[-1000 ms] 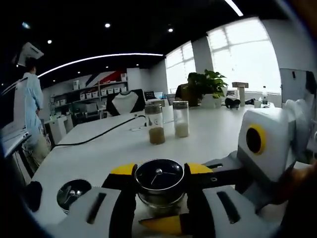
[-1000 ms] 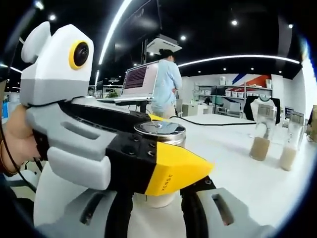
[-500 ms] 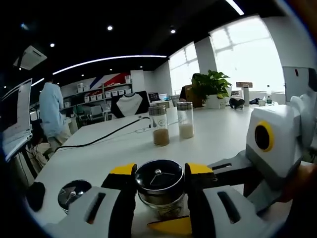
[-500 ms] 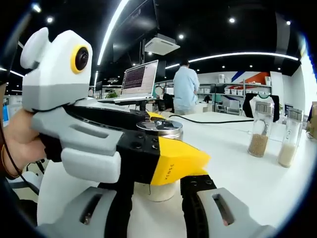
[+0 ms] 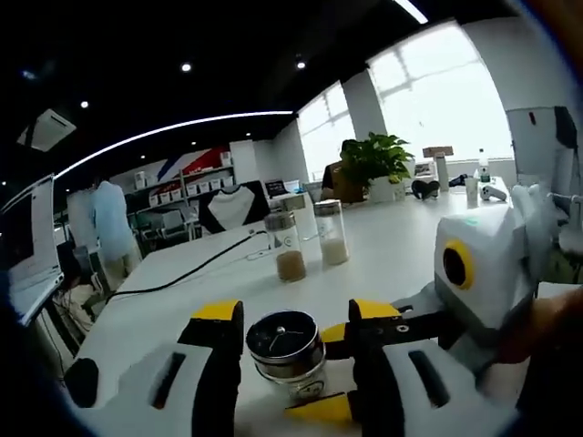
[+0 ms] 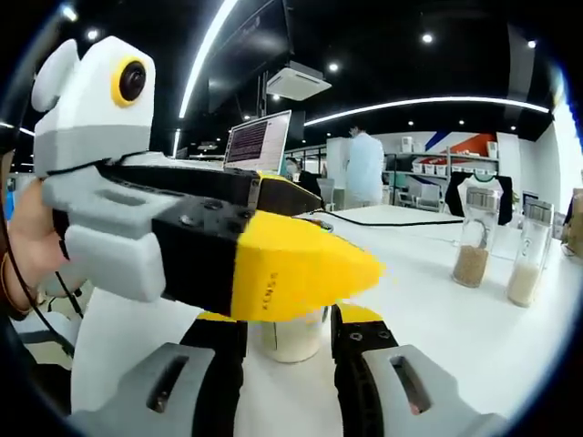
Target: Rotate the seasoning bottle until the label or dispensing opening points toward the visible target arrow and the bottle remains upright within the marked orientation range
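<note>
Glass bottle: short clear seasoning bottle with a dark round metal lid [image 5: 285, 341] stands upright on the white table [image 5: 383, 246], between the tips of both grippers; pale lower body visible in the right gripper view [image 6: 293, 335].
Left gripper [image 5: 290, 339]: black jaws with yellow tips stand either side of the lid, a thin gap visible on each side; parted, not pressing the bottle.
Right gripper [image 6: 288, 339]: its jaws flank the bottle's base from the other side; contact hidden by the left gripper crossing above, so I cannot tell whether it grips.
Hand: a person's hand [image 6: 32, 244] holds the left gripper's grey body.
Background: two tall clear jars, one with brown grains [image 5: 285, 246], one with pale grains [image 5: 331, 233], well apart from the bottle; black cable [image 5: 196, 269] along the table.
</note>
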